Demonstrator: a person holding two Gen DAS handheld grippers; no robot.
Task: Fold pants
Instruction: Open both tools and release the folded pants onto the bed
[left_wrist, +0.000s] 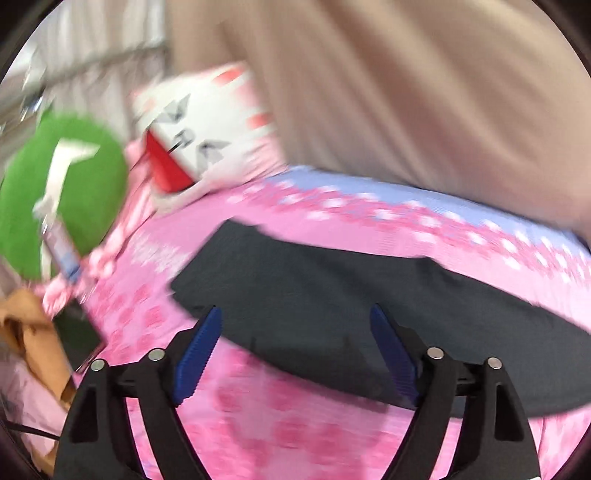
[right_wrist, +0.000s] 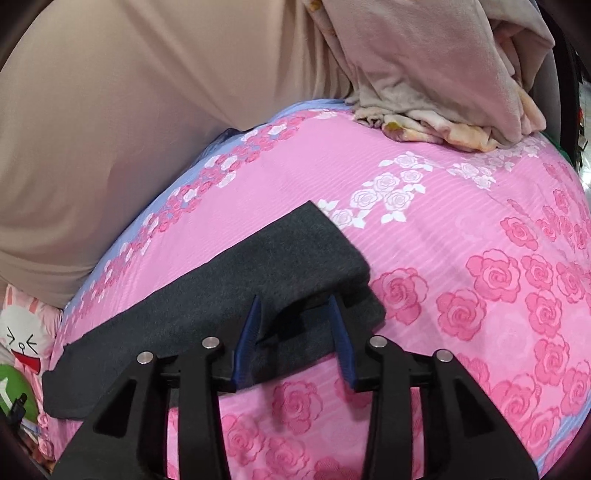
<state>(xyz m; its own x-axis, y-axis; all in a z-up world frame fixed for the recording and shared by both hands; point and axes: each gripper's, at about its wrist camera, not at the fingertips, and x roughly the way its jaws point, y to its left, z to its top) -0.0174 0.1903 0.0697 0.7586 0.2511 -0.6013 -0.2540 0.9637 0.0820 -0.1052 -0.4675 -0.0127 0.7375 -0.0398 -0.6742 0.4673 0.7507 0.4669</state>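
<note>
The left gripper (left_wrist: 295, 314) has its blue-padded jaws wide apart and holds nothing, poised just above the near edge of the pants (left_wrist: 369, 295); this view is smeared by motion. The right gripper (right_wrist: 295, 301) is partly spread, its tips over a raised flap of the pants (right_wrist: 229, 288) at their right end; no clamping shows.

The pants lie as a long, dark grey, already folded strip across the pink rose-print bedsheet (right_wrist: 461, 221). They look soft, limp and light, likely to sag and slide on themselves, so a pinch through all layers at an end corner seems the safest hold.

Going left to right: a green cushion (left_wrist: 66, 192), a white cartoon pillow (left_wrist: 207, 125), a big beige pillow (right_wrist: 129, 129) behind the strip, and a heap of pinkish blankets (right_wrist: 443, 74) at far right. None lies on the pants.
</note>
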